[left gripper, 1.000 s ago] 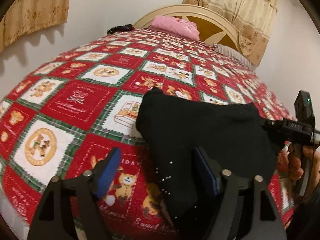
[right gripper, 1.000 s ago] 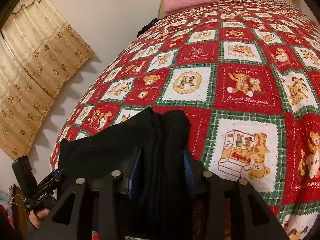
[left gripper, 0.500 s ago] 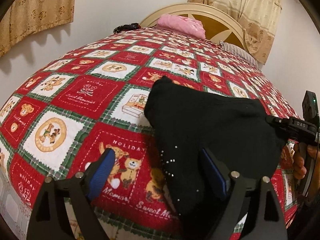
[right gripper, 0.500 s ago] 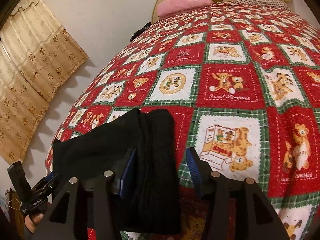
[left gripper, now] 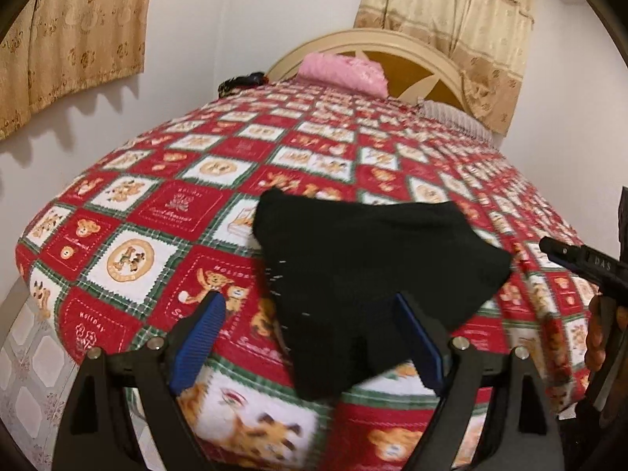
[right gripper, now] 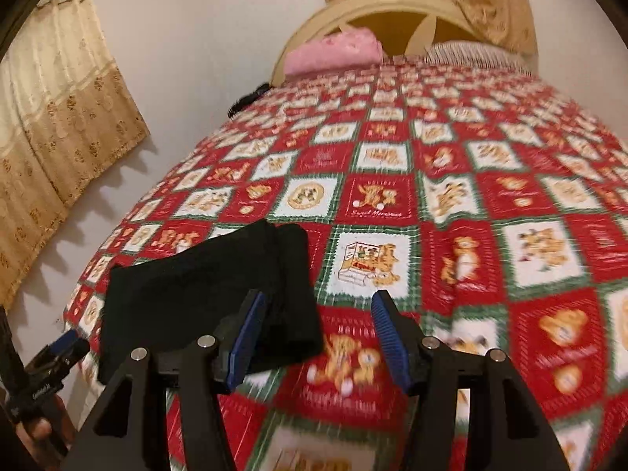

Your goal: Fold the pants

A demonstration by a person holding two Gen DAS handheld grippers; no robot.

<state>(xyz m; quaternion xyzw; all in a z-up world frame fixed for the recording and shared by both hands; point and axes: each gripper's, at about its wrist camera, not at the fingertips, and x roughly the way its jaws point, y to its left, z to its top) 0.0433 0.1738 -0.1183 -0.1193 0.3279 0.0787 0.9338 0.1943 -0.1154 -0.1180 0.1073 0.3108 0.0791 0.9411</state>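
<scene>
The black pants (left gripper: 365, 271) lay folded into a compact bundle on the red, white and green teddy-bear bedspread (left gripper: 165, 212), near the foot edge of the bed and toward its left corner as the right wrist view showed it (right gripper: 204, 294). One end of the bundle reached almost to the foot edge, where the spread curved down over the mattress; the other end pointed up the bed toward the headboard (left gripper: 428, 55).

The left gripper (left gripper: 310, 337) hovered over the foot edge with its blue-padded fingers (left gripper: 200, 333) spread wide. The near end of the pants showed between them, but neither pad touched the cloth. The right gripper (right gripper: 316, 337) was likewise held wide, gripping nothing; its left pad overlapped the right-hand edge of the bundle in the picture, though contact could not be judged, and its right pad stood over bare bedspread. Both views were slightly smeared by motion.

Each camera caught the other tool at the side of its frame, with the person's fingers around the handle.

At the far end of the bed a pink pillow (left gripper: 345, 72) rested against the curved cream headboard, a striped pillow (left gripper: 455, 115) lay beside it, and a dark object (left gripper: 243, 80), too small to identify, sat at the far left corner. Beige patterned curtains (left gripper: 447, 27) hung on the wall behind.
</scene>
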